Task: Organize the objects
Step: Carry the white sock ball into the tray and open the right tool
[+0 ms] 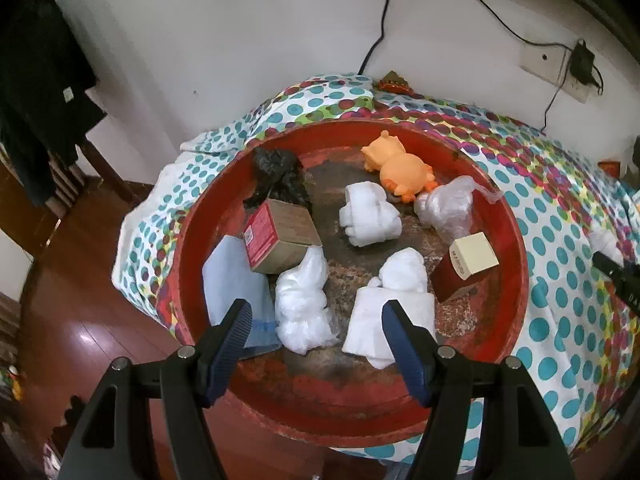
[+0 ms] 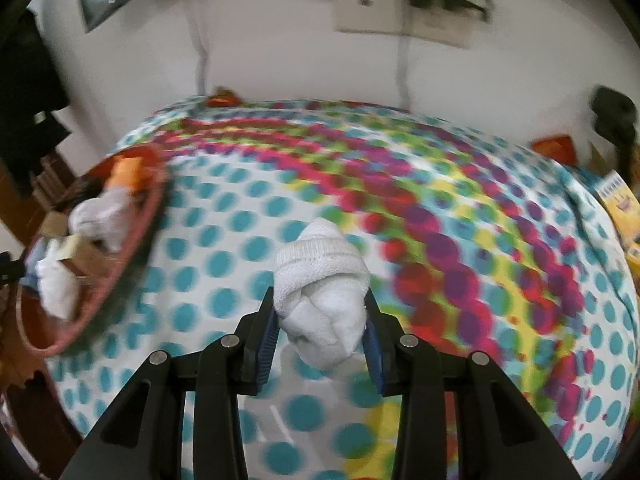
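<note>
The right gripper is clamped on a white sock above the bed; the left gripper hangs apart over the red tray's near edge.

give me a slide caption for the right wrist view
Right hand-held gripper shut on a rolled white sock above the polka-dot bedspread, red tray at left.

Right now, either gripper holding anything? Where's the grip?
The right gripper is shut on the rolled white sock, pinching the sides of its lower half. The left gripper is open and empty above the red tray.
</note>
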Demonstrator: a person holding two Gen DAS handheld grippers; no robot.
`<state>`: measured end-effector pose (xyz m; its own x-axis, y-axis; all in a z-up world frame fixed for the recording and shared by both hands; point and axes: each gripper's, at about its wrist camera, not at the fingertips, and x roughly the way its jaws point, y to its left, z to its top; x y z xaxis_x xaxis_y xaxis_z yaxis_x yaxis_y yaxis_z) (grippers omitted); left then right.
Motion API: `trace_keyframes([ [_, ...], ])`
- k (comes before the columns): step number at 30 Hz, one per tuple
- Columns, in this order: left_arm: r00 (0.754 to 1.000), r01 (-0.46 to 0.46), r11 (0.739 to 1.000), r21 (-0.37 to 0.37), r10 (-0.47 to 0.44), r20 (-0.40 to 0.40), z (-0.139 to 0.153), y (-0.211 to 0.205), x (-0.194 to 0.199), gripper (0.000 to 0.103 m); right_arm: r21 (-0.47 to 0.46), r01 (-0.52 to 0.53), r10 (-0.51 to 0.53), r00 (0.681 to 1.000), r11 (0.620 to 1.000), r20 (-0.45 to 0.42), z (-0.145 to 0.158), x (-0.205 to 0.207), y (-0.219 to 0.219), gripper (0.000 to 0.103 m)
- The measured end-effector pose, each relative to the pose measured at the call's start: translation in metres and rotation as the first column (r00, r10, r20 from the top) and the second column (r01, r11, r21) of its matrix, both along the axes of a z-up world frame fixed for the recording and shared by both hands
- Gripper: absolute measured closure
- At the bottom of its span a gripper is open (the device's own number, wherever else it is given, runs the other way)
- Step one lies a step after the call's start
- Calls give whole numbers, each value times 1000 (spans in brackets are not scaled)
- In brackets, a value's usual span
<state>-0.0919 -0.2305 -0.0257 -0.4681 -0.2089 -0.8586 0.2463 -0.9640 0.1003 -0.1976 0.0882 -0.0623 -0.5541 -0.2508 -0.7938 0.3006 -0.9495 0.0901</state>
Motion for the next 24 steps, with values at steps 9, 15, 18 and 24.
trace_keyframes([
  [9,1000,-22,1000,-4,22,-1,-4,-13,3,34,-43,-157,155,987,987,-43,40,11,-82,68],
  [15,1000,-26,999,-24,26,-14,-4,-19,6,34,-58,-242,239,970,969,-49,52,8,-135,67],
  [18,1000,-24,999,-30,23,-20,-4,-22,7,34,-51,-277,275,960,959,-44,52,6,-162,67],
  [24,998,-54,999,2,54,-23,-5,-36,8,34,-32,-327,326,945,945,-29,47,-1,-201,66],
])
